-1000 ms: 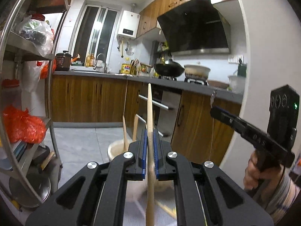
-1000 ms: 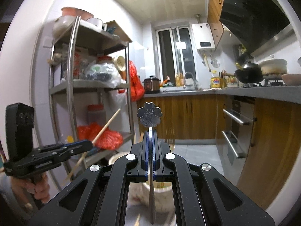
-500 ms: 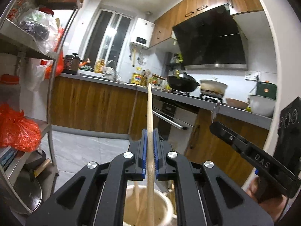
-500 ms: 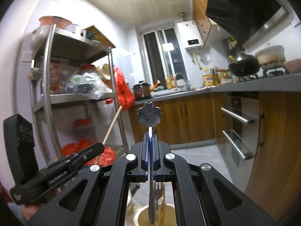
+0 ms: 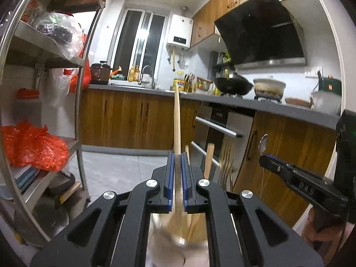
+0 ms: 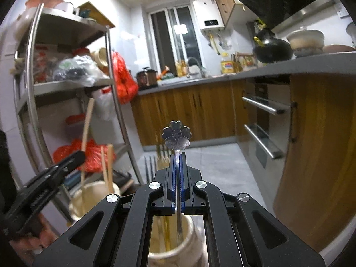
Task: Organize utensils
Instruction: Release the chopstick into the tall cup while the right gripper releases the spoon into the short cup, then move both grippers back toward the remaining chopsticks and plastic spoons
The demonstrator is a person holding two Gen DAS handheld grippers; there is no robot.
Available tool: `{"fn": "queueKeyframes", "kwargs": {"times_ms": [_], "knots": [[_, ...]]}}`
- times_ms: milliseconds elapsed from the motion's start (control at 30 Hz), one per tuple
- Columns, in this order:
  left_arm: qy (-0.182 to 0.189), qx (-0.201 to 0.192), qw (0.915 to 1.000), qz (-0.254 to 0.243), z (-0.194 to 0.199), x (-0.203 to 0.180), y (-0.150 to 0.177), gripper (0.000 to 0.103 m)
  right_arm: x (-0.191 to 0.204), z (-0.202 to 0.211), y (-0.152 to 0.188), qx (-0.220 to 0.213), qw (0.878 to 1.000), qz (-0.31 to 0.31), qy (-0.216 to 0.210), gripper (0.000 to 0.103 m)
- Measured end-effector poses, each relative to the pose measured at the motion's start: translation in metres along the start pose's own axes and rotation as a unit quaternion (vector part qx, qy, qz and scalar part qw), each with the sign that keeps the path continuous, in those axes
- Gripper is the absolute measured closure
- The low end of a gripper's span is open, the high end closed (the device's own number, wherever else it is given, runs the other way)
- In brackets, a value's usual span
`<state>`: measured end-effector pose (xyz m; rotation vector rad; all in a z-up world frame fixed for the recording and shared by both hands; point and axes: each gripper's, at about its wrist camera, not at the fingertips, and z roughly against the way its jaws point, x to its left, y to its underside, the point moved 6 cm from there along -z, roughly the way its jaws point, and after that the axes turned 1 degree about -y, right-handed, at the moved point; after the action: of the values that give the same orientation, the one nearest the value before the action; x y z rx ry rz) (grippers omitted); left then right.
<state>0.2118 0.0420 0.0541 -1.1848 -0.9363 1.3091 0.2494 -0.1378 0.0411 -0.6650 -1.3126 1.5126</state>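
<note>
Organizing utensils, 2 grippers over 2 holders. The long pale wooden chopstick stands nearly upright, clenched between the blue pads of the left gripper; its lower end reaches into the mouth of a cream cylindrical utensil holder directly below and near the jaws, blurred in this view. Other wooden sticks rise from that holder just right of the held one.

The thin steel spoon with a flower-shaped handle end is likewise upright, grasped by the right gripper; its lower part hangs inside a second cream cylindrical holder beneath the jaws, beside yellowish sticks already there. The first holder sits to the left in this view.

Judgement: each long axis is aligned with its holder's opening, so lowering and release appear to remain. Room is open above the grey floor; a steel shelf rack stands left, wooden cabinets right.
</note>
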Motion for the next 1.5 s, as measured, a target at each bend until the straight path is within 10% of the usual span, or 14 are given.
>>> {"fn": "queueKeyframes", "kwargs": {"times_ms": [867,1500], "knots": [[0.0,0.032,0.999,-0.032,0.004,-0.008,0.031,0.088,-0.002,-0.012,0.024,0.039,0.999,0.006,0.005,0.099],[0.041,-0.027,0.9987,-0.018,0.028,-0.021,0.013,0.025,-0.002,0.015,0.001,-0.005,0.999,-0.023,-0.025,0.018]]}}
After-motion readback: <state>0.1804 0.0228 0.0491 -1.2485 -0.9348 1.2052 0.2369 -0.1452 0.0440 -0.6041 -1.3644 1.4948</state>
